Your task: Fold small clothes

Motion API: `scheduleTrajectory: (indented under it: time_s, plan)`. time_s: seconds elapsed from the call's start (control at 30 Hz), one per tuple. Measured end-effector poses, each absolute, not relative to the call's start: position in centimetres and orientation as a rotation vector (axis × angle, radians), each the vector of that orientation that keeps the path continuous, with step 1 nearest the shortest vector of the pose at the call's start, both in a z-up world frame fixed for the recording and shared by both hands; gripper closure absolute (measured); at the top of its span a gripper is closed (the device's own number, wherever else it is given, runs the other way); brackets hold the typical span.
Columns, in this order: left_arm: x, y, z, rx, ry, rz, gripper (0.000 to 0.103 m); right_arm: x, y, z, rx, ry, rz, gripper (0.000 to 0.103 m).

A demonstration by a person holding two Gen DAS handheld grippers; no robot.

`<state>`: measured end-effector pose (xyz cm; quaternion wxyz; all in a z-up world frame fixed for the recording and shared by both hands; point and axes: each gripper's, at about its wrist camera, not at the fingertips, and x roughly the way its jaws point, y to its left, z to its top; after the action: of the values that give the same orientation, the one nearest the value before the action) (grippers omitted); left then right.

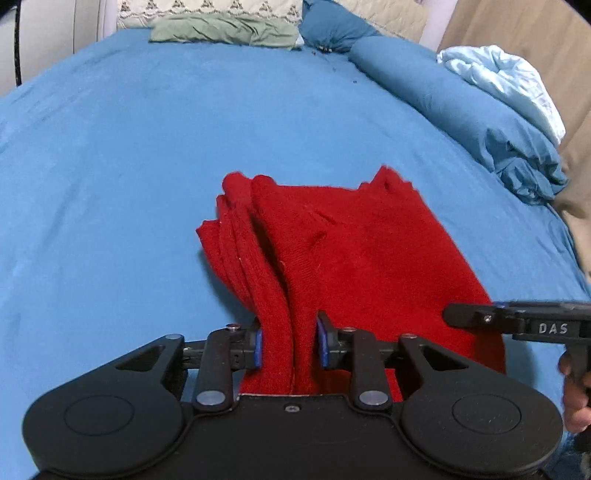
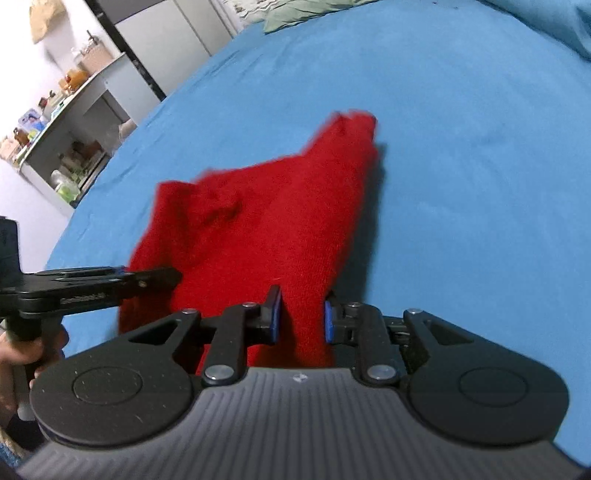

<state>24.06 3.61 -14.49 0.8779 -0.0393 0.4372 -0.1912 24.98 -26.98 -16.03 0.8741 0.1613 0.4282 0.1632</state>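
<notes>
A red knitted garment (image 1: 351,251) lies partly folded on the blue bed sheet (image 1: 129,147), its far end resting on the sheet. My left gripper (image 1: 290,345) is shut on a bunched near edge of it, at the garment's left side. My right gripper (image 2: 301,321) is shut on the other near edge of the red garment (image 2: 266,221). The right gripper shows at the right of the left wrist view (image 1: 517,319); the left gripper shows at the left of the right wrist view (image 2: 92,286). The near edge is lifted between both grippers.
A green folded cloth (image 1: 225,31) and pillows lie at the head of the bed. A rolled blue duvet (image 1: 461,107) with a pale blue cloth (image 1: 506,81) runs along the right side. A shelf with clutter (image 2: 62,122) stands beyond the bed's left edge.
</notes>
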Motion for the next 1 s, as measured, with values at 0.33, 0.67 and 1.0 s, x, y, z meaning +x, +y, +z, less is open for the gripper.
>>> scheduleTrajectory:
  time_s: [0.33, 0.67, 1.0]
  plan:
    - [24.1, 4.9, -15.0, 0.038, 0.85, -0.208, 0.02, 24.0, -28.1, -15.2, 0.216, 0.81, 0.227, 0.003]
    - [23.8, 4.6, -14.7, -0.006, 0.867, -0.154, 0.021, 23.4, -28.5, -17.5, 0.193, 0.822, 0.155, 0.001]
    - [13.8, 3.8, -3.1, 0.039, 0.718, -0.07, 0.0, 14.9, -27.5, -5.4, 0.157, 0.667, 0.17, 0.0]
